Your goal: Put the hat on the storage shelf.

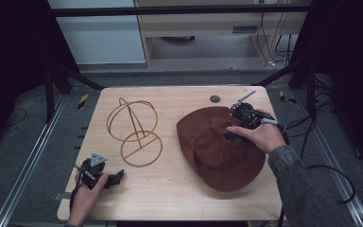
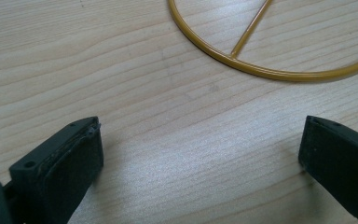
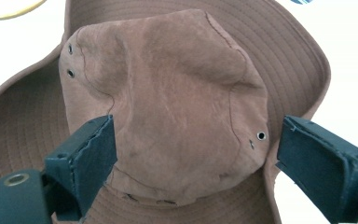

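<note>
Hat [image 1: 220, 150]: brown, wide-brimmed, lying crown up on the table [image 1: 170, 189] just right of the wire stand [image 1: 134, 132]. I have the right gripper [image 3: 193, 154] above the hat's crown, jaws spread wide, pads clear of the fabric. My left gripper [image 2: 200, 158] rests near the stand's base ring, jaws apart, holding nothing.

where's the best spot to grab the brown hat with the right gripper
Probably the crown of the hat, from above. It stands up off the flat brim and already sits between the open jaws of the right gripper, which are not pressing on it. The soft, dented top should pinch more easily than the brim, which lies flat on the table.
</note>
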`<state>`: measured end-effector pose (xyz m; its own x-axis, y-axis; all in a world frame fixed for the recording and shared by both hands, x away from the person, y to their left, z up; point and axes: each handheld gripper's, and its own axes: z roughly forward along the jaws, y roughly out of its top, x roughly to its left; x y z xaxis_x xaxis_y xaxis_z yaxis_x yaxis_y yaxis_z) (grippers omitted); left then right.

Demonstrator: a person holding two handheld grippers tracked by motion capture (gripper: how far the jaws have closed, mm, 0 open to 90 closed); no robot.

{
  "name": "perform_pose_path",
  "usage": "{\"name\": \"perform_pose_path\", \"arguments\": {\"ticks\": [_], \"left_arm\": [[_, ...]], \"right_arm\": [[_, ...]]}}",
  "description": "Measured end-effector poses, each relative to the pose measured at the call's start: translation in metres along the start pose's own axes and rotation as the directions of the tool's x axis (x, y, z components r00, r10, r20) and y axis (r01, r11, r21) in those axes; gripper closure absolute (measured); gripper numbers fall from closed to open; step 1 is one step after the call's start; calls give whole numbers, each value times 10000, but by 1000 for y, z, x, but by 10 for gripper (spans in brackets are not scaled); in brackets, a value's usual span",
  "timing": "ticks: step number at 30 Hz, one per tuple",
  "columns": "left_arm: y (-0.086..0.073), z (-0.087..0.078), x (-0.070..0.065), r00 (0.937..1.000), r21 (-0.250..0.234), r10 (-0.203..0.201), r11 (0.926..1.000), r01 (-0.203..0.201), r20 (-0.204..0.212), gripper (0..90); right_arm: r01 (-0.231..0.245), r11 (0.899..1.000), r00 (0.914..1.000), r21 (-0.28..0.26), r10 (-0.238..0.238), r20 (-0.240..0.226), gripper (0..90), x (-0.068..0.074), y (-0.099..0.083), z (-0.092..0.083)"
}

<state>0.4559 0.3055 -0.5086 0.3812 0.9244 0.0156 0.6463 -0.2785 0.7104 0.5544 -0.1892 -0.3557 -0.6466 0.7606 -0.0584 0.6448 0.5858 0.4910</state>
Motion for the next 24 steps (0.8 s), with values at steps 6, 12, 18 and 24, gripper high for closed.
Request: {"name": "perform_pose_path", "arguments": {"ticks": [6, 12, 18, 24], "left_arm": [[0, 0, 0, 10000, 3, 3, 10000, -3, 0, 0], [0, 0, 0, 10000, 4, 2, 10000, -2, 2, 0], [0, 0, 0, 10000, 4, 4, 10000, -4, 0, 0], [0, 0, 0, 10000, 3, 1, 10000, -1, 1, 0]], "right_arm": [[-3, 10000, 9997, 19, 4, -251, 168, 5, 7, 11], [15, 9999, 9993, 115, -11, -386, 209, 12, 15, 24], [-187, 9996, 9986, 226, 198, -486, 242, 12, 16, 35], [-283, 9994, 9975, 194, 295, -637, 271, 13, 14, 40]]}}
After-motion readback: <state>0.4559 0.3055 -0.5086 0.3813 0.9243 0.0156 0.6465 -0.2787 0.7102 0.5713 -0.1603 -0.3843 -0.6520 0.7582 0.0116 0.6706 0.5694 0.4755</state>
